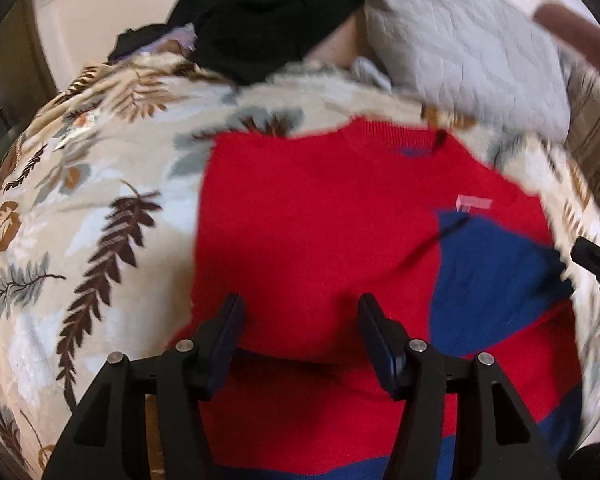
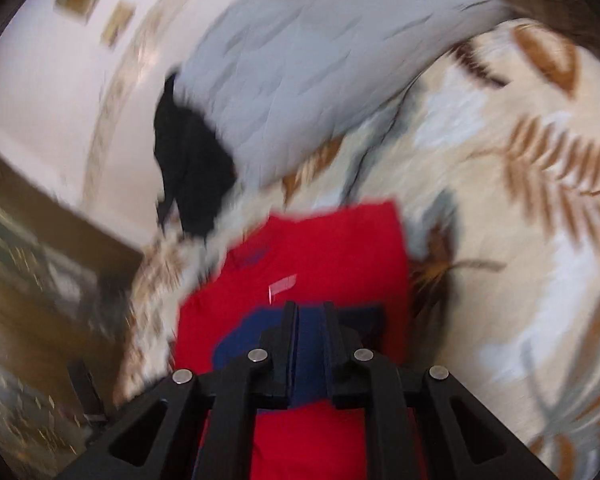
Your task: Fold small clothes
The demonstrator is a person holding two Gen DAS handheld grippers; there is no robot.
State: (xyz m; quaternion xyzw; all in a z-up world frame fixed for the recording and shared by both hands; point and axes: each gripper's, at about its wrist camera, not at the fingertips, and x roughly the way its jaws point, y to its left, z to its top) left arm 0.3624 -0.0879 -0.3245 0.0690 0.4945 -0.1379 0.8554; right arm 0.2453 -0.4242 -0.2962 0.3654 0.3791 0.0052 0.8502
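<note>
My right gripper (image 2: 309, 312) pinches a blue fold of the red-and-blue sweater (image 1: 320, 220); my left gripper (image 1: 300, 312) hangs spread above it. The sweater lies on the leaf-print bedspread (image 1: 80, 200), the grey pillow (image 1: 460, 52) at one o'clock.

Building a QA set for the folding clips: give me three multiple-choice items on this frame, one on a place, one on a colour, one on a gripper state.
1. Where does the red garment lie?
A. on the leaf-print bedspread
B. on a bare wooden floor
C. in a basket

2. What colour is the panel on the red garment?
A. green
B. blue
C. yellow

3. How does the left gripper stand?
A. clamped on the black clothing
B. jaws apart over the red garment
C. out of view

Answers: 1 A, the leaf print surrounds the garment; 2 B, a blue patch shows in both views; 3 B, red cloth shows through a wide gap between its fingers.
</note>
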